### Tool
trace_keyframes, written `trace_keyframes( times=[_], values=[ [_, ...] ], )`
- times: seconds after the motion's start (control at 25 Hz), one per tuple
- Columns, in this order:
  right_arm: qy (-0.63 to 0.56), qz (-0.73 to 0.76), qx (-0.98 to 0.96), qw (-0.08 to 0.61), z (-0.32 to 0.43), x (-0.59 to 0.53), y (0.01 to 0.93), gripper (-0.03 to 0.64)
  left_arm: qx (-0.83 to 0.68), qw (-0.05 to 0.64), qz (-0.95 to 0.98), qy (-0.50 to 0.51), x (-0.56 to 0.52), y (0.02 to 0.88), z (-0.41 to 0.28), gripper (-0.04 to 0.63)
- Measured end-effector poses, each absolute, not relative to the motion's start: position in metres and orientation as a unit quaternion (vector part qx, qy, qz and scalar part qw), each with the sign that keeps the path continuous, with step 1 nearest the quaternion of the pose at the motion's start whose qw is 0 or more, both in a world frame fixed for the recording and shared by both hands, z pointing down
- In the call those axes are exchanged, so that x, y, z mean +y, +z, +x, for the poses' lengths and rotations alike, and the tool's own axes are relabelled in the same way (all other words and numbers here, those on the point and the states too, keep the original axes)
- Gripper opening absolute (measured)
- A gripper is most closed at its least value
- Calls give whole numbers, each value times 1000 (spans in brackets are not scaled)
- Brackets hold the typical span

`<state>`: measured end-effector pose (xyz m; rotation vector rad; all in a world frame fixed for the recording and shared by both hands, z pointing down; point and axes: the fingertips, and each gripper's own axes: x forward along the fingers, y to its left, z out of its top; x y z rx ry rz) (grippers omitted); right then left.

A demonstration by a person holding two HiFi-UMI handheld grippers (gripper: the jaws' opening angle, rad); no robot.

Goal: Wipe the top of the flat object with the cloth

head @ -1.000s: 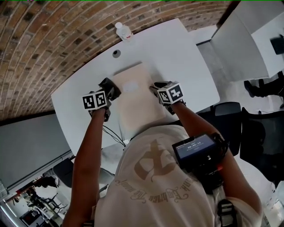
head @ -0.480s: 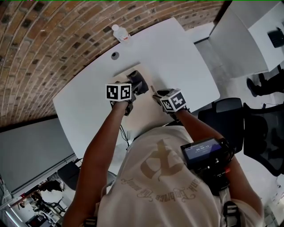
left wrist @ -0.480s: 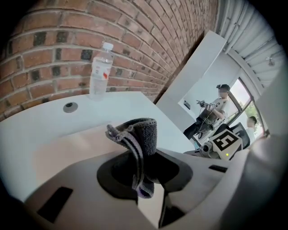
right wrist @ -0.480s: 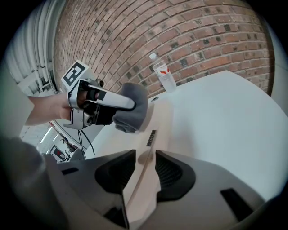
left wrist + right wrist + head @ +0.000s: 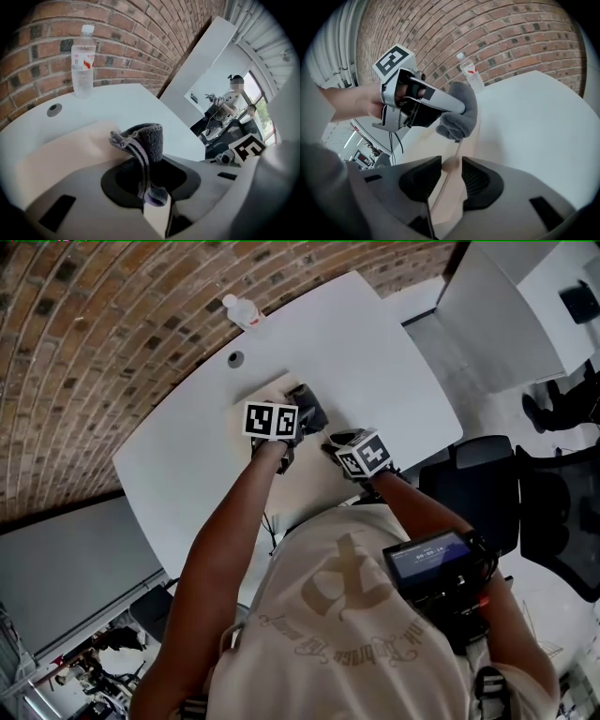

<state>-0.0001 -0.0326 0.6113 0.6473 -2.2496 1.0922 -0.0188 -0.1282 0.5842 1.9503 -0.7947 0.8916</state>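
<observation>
Obs., standing by the white tabletop [image 5: 375, 352] at the brick wall.

Left claw [image 5: 152, 187]: jaws drawn together, clamped on a grey cloth [image 5: 145, 138]. The lower end of the cloth is pinched between the pads, and the rest stands up ahead of the jaws in a loose fold. The claw points steeply down over the far part of the flat board [image 5: 61, 150]. From the right gripper view the bunched cloth hangs at the claw's tip, low over the board's top. Cannot tell whether it touches.

Right claw [image 5: 451, 176]: jaws partway apart, with the board's right edge running between them. The pale wood fills the gap and the pads appear to bear on it, so I read this as a grip on the edge.

Board: lies flat on the tabletop in front of the person, its long side running away from them.

Water bottle [image 5: 83, 61]: upright at the tabletop's far edge, well apart from the board.
</observation>
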Motion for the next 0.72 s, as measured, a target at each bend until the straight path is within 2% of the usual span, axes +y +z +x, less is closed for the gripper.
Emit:
trace_keyframes(
  times=[0.72],
  values=[
    [411,240,-840,260,3,-31,615,147,-403,443,722,346,-92,587,-152,104]
  ],
)
